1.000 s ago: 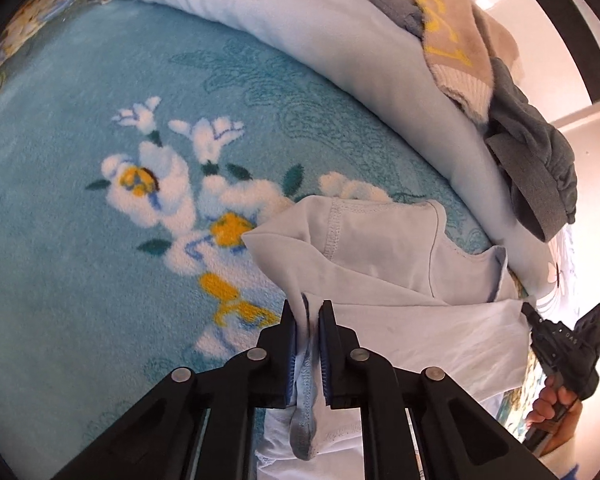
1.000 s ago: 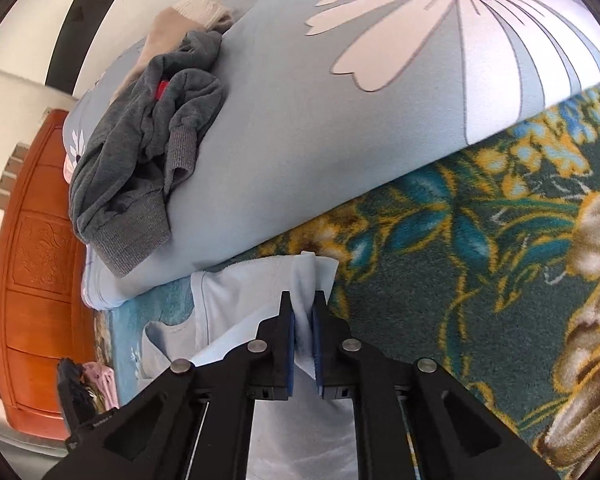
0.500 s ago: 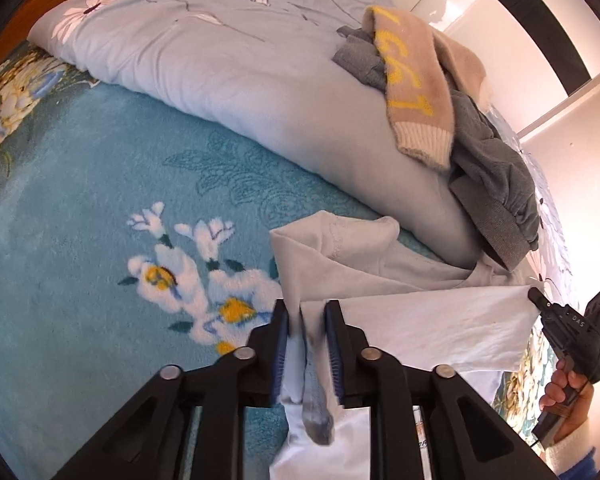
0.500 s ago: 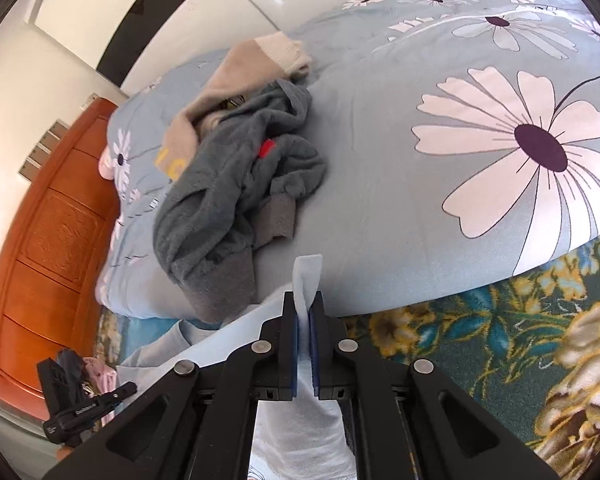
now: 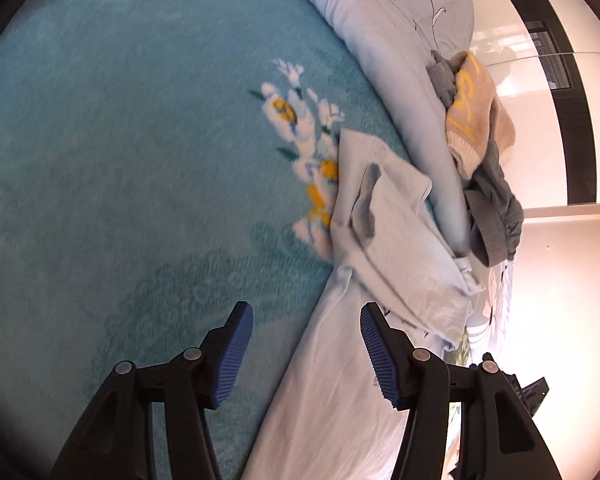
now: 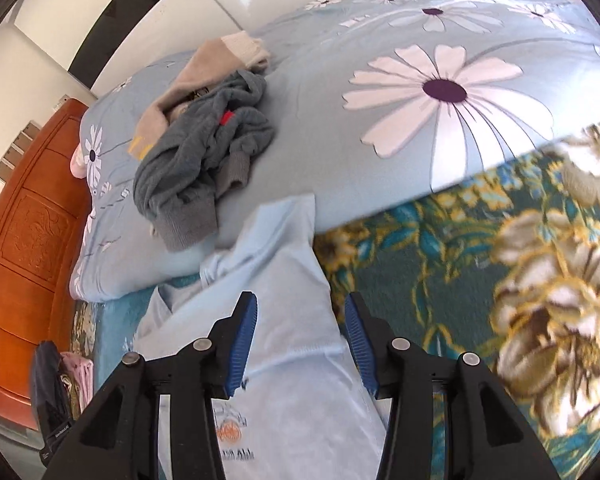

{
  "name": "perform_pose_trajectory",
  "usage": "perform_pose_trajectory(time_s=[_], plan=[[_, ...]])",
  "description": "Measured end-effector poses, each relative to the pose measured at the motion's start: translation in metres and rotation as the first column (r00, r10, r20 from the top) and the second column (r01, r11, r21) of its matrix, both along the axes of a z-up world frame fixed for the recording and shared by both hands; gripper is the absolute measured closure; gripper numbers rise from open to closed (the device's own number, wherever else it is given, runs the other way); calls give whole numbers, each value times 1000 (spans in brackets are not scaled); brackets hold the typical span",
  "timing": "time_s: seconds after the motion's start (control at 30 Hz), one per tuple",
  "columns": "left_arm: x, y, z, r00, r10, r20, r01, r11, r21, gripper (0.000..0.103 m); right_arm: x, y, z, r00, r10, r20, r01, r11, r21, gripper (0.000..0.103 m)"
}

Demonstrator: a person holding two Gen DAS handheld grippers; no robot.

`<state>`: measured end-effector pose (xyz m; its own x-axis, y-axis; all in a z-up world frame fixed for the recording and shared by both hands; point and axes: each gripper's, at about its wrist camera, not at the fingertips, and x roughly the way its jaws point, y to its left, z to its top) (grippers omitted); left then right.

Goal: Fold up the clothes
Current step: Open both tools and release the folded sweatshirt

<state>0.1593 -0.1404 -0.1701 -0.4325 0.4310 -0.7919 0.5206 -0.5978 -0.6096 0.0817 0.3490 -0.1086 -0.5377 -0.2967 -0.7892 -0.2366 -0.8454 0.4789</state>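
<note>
Left gripper (image 5: 306, 354), right gripper (image 6: 300, 340): black frames, silver screws, ribbed blue fingers (image 5: 236, 354).

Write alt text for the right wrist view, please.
The right gripper is opening above a light blue shirt lying on a floral blanket. Behind, a grey sweater lies crumpled on a daisy-print quilt.

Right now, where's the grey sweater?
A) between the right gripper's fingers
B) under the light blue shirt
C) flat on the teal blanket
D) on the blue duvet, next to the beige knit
D: the grey sweater lies crumpled on the duvet against the beige knit; the shirt lies below it on the bed, apart from the sweater.
</note>
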Motion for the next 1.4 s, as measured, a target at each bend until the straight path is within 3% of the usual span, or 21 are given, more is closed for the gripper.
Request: perform_pose_trajectory(time_s=[0.17, 0.3, 0.47, 0.63, 0.73, 0.87, 0.97, 1.03, 1.17, 1.4], plan=[[11, 26, 8, 990, -132, 47, 137, 982, -133, 41, 63, -7, -15, 998, -31, 52, 31, 999, -10, 56], [23, 44, 11, 974, -213, 77, 225, 947, -230, 38, 102, -13, -20, 996, -54, 73, 53, 998, 14, 46], [32, 55, 10, 959, -264, 104, 281, 939, -199, 38, 127, -19, -21, 995, -44, 90, 41, 998, 37, 42], [46, 57, 6, 967, -216, 133, 234, 962, -140, 38, 141, -23, -22, 996, -22, 90, 19, 1000, 25, 41], [52, 59, 1, 966, -217, 140, 227, 972, -61, 38, 147, -25, -27, 995, 5, 103, -5, 1000, -3, 41], [65, 40, 0, 987, -110, 115, 104, 993, 51, 38, 155, -21, -30, 994, 21, 111, -16, 999, -41, 41], [73, 28, 1, 990, -27, 140, 23, 999, 27, 38, 164, -14, -27, 994, 31, 100, -26, 998, -57, 41], [74, 27, 5, 989, -15, 145, 17, 1000, -14, 38, 170, -8, -28, 995, 30, 100, -23, 997, -72, 41], [70, 40, 9, 983, -88, 159, 99, 993, -65, 38, 181, 6, -39, 993, -4, 121, 19, 993, -117, 41], [69, 55, -4, 960, -151, 235, 162, 986, -29, 38, 193, 28, -52, 990, -25, 138, 48, 985, -163, 41]])
